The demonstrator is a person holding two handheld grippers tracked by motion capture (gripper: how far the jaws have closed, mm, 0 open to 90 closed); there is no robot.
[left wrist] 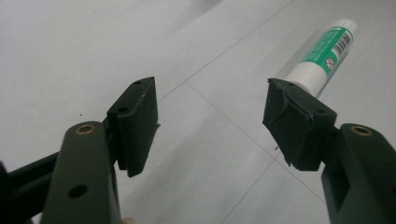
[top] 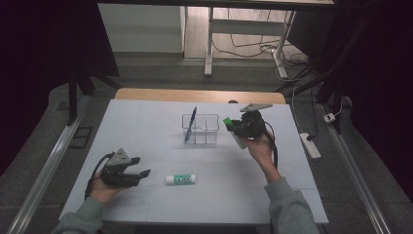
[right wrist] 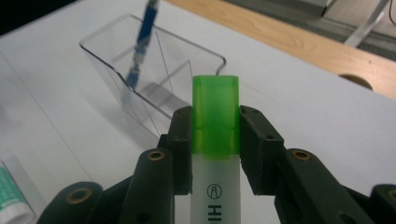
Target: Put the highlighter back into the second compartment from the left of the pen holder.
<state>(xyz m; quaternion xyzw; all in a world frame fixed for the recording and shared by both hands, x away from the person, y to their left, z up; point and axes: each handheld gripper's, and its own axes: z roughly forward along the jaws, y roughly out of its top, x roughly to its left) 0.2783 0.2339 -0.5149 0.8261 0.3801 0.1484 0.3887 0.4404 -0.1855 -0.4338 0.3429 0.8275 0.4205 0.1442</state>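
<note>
White table (top: 146, 204): one glue stick (top: 180, 179) by splayed left fingers (left wrist: 135, 121); right fingers (right wrist: 180, 140) clamp one highlighter (right wrist: 215, 121).

a white-topped table (top: 146, 122) with a wood edge (top: 199, 95) at its far side stands on grey floor (top: 160, 73); beyond it, a white desk frame (top: 210, 44) and loose cables (top: 253, 48); a power strip (top: 310, 145) lies to the right; metal rails (top: 44, 170) flank the table; dark curtains (top: 44, 39) close both sides

Highlighter (right wrist: 215, 140) body cut off below; jaws cover its sides.
</note>
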